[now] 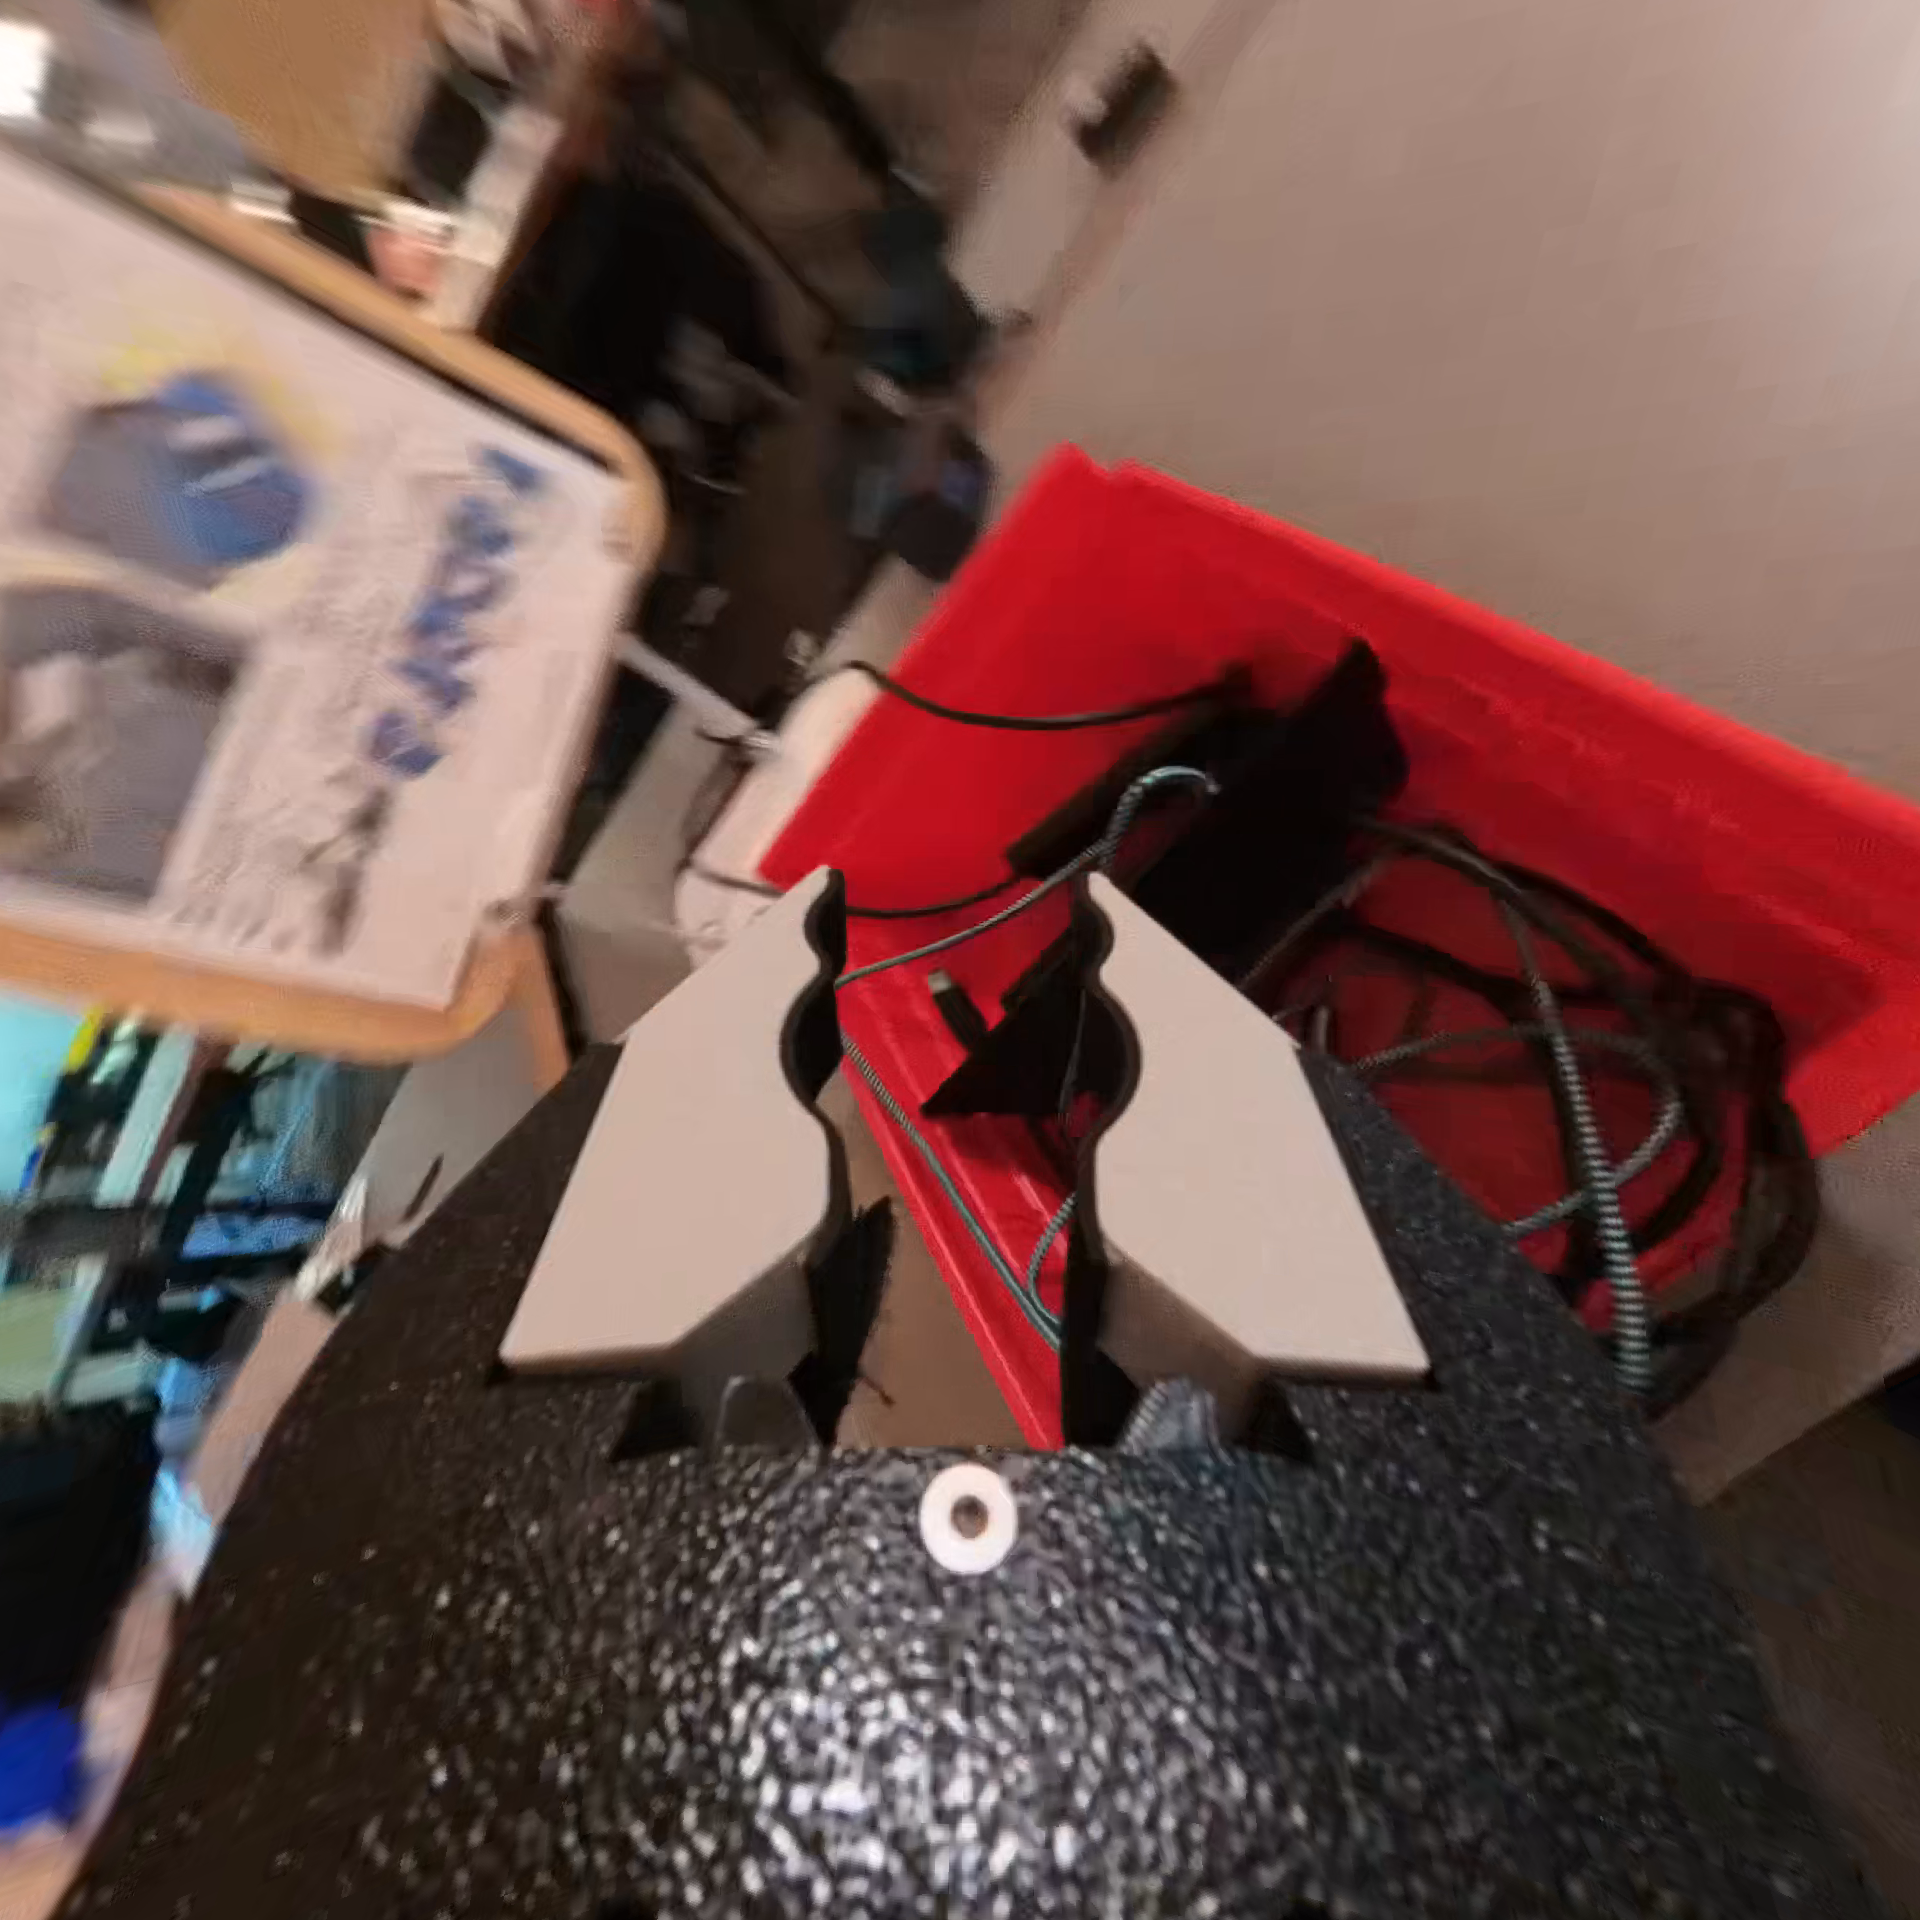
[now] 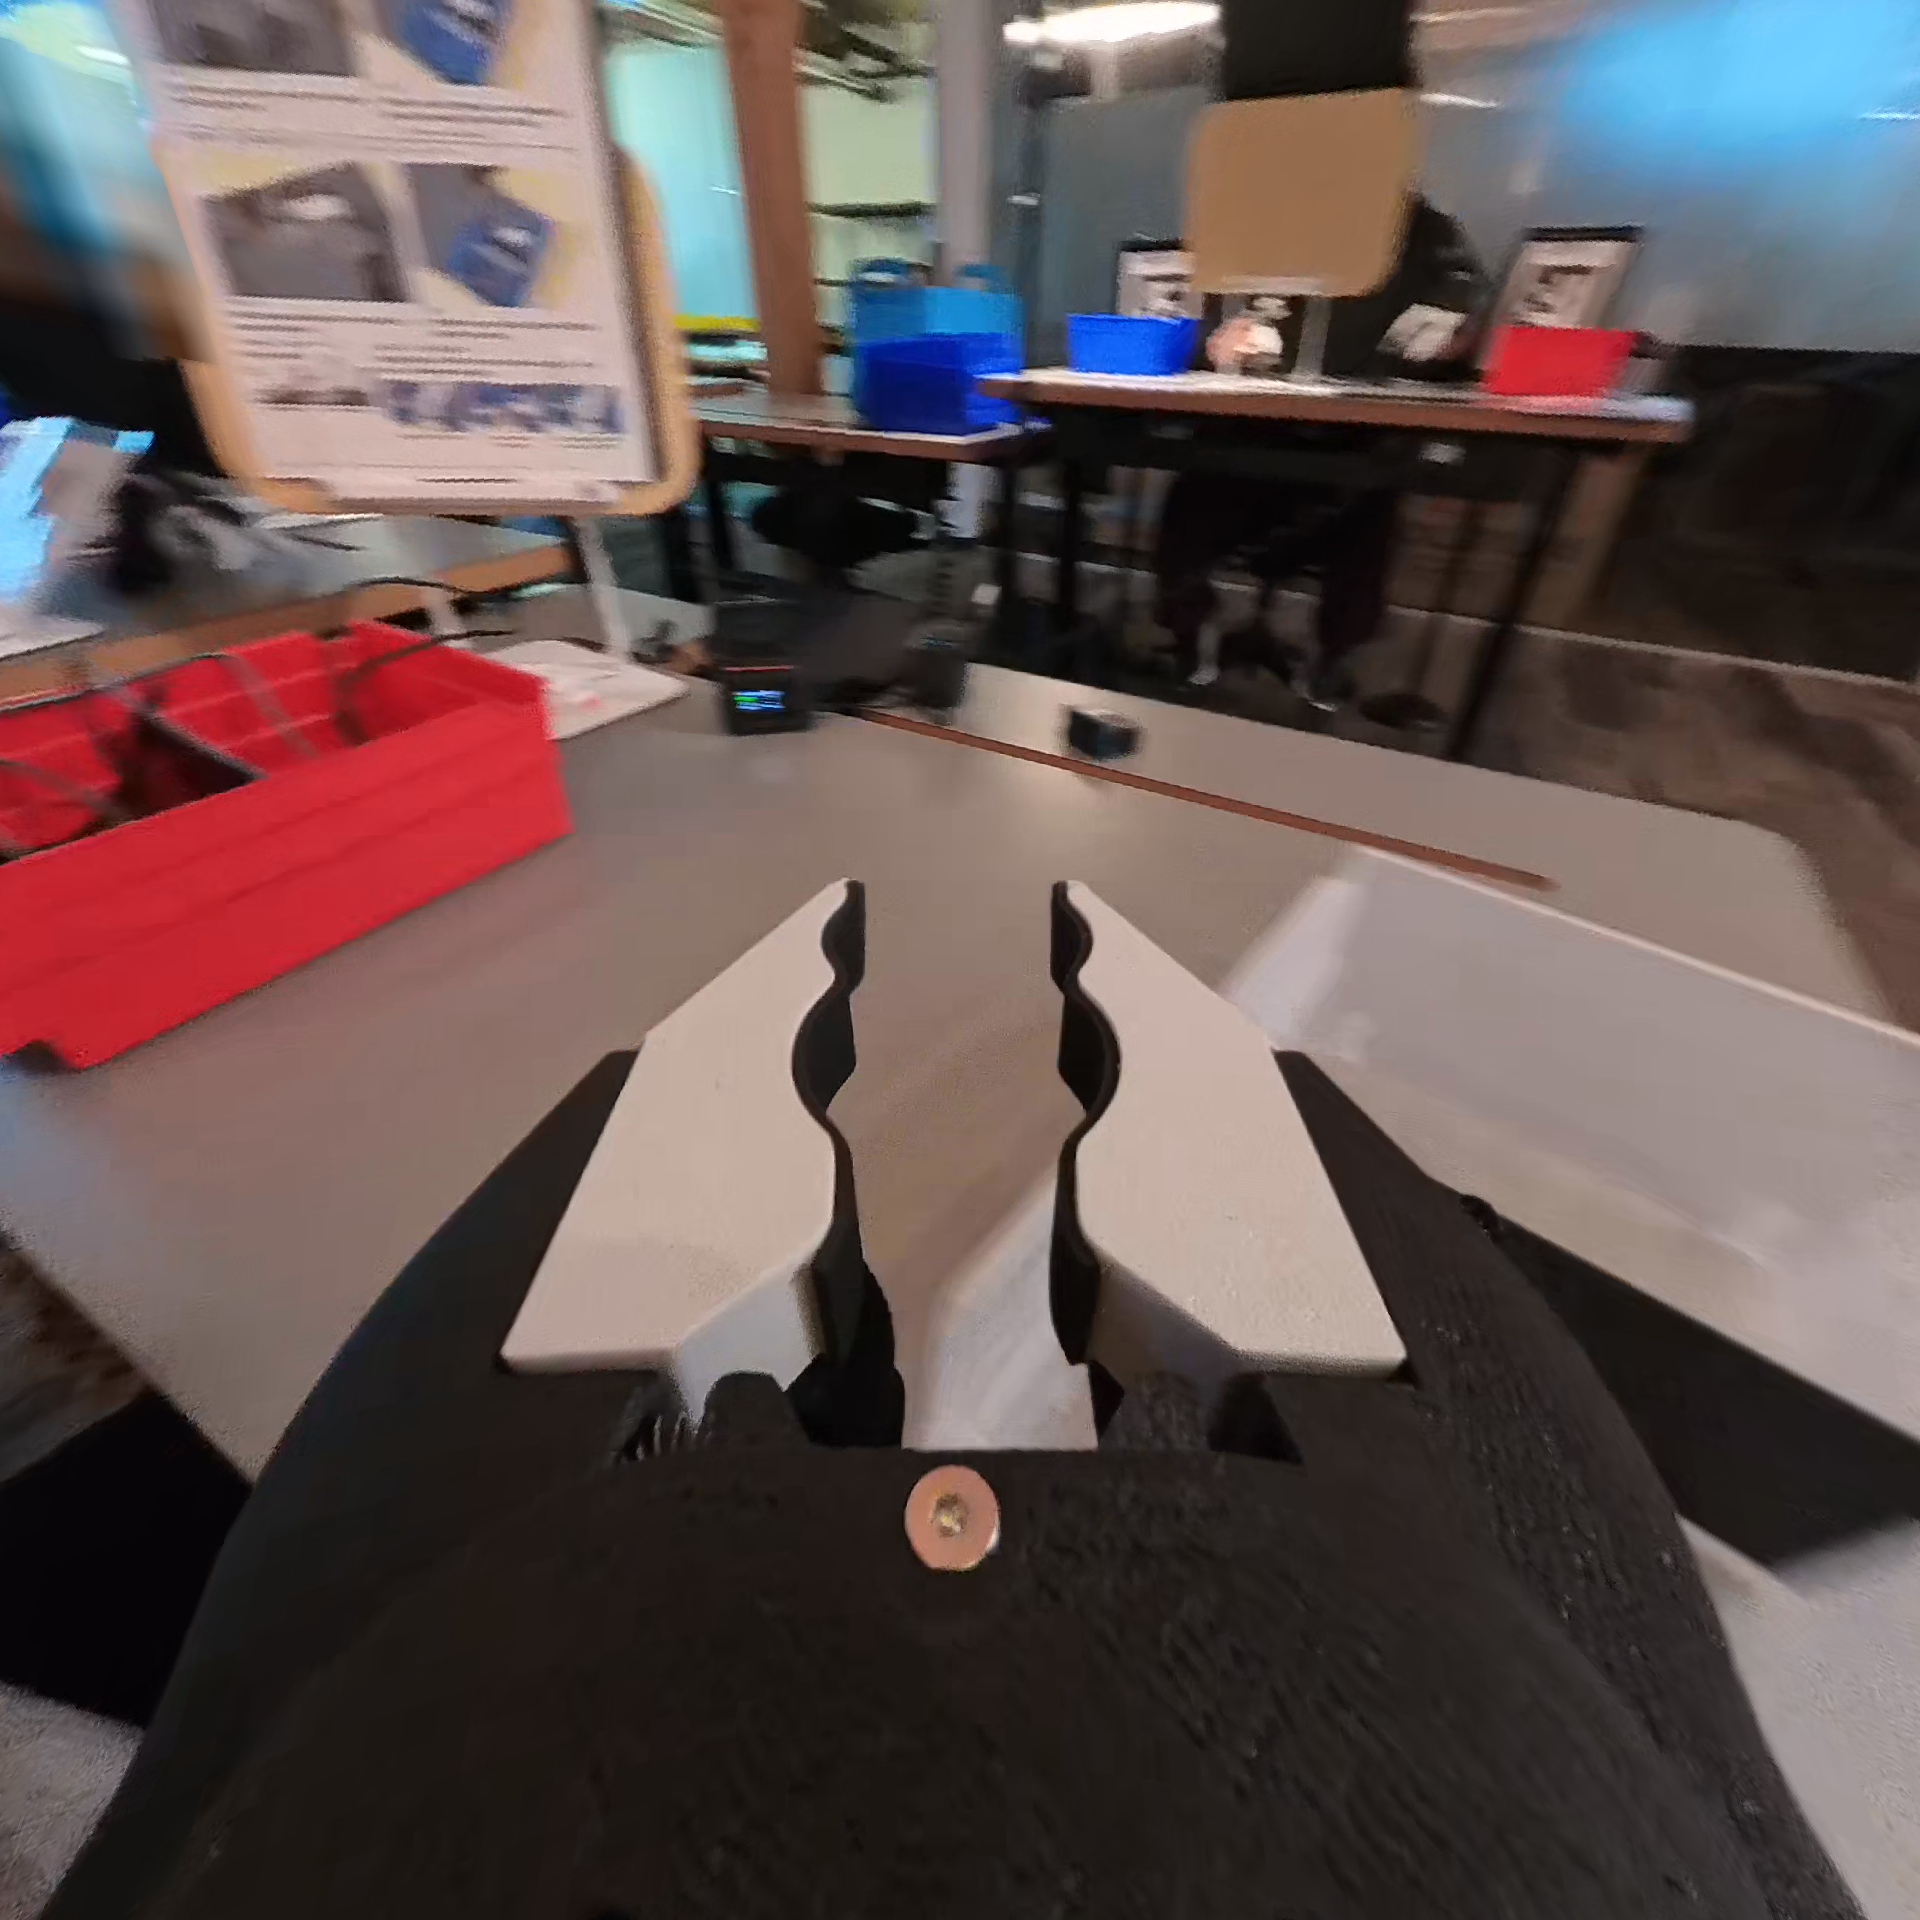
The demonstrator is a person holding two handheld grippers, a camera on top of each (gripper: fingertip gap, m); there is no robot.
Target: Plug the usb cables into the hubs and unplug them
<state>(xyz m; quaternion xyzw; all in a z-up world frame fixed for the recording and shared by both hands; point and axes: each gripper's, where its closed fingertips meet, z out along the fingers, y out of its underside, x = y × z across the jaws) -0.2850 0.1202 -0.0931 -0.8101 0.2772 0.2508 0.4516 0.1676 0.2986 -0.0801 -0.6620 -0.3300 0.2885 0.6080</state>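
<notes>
A red bin (image 1: 1507, 748) holds a black hub (image 1: 1247, 800) and a tangle of black and teal braided USB cables (image 1: 1621, 1174). A loose USB plug (image 1: 951, 995) lies in the bin near a black divider (image 1: 1013, 1060). My left gripper (image 1: 961, 904) hovers above the bin's near edge, open and empty. In the right wrist view the same red bin (image 2: 312, 862) sits at the left on the grey table (image 2: 727, 883). My right gripper (image 2: 956, 909) is open and empty above the bare table, well right of the bin.
A white tray (image 2: 1558, 1039) lies on the table at the right. A framed poster (image 2: 405, 260) stands behind the bin. A small black device with a lit screen (image 2: 756, 707) and a small black block (image 2: 1101, 730) sit at the far edge. Other tables with blue bins (image 2: 935, 364) stand behind. There is about 50 cm between the tips of the two grippers.
</notes>
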